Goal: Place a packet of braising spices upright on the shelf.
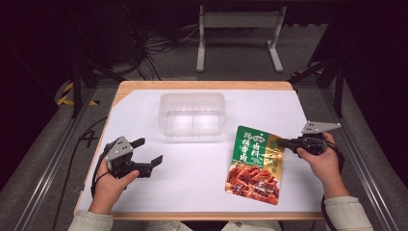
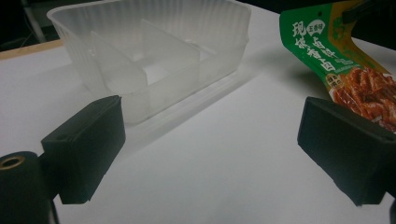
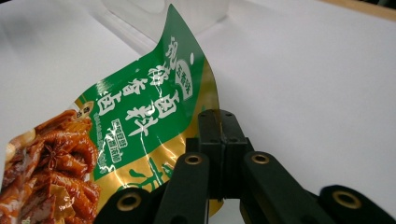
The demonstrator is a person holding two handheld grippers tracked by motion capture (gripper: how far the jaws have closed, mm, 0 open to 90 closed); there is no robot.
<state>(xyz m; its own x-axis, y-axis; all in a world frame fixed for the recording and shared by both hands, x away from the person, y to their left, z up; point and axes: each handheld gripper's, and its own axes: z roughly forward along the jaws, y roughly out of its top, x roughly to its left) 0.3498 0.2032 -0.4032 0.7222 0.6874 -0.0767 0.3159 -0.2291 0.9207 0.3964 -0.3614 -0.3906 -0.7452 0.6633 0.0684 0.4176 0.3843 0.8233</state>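
A green, gold and red food pouch (image 1: 254,163) lies right of the table's middle, its upper right corner lifted. My right gripper (image 1: 281,142) is shut on that gold edge; in the right gripper view its jaws (image 3: 221,122) meet over the pouch (image 3: 135,121), which curls upward. My left gripper (image 1: 150,152) rests at the left of the table, open with nothing between its fingers. In the left gripper view a clear plastic tray (image 2: 154,56) stands ahead between the spread jaws, with the pouch (image 2: 345,70) to the right.
The clear tray (image 1: 192,114), split into compartments and empty, sits at the back middle of the white table sheet (image 1: 192,178). A wooden table edge borders the sheet. A metal stand (image 1: 238,36) and cables lie on the floor beyond.
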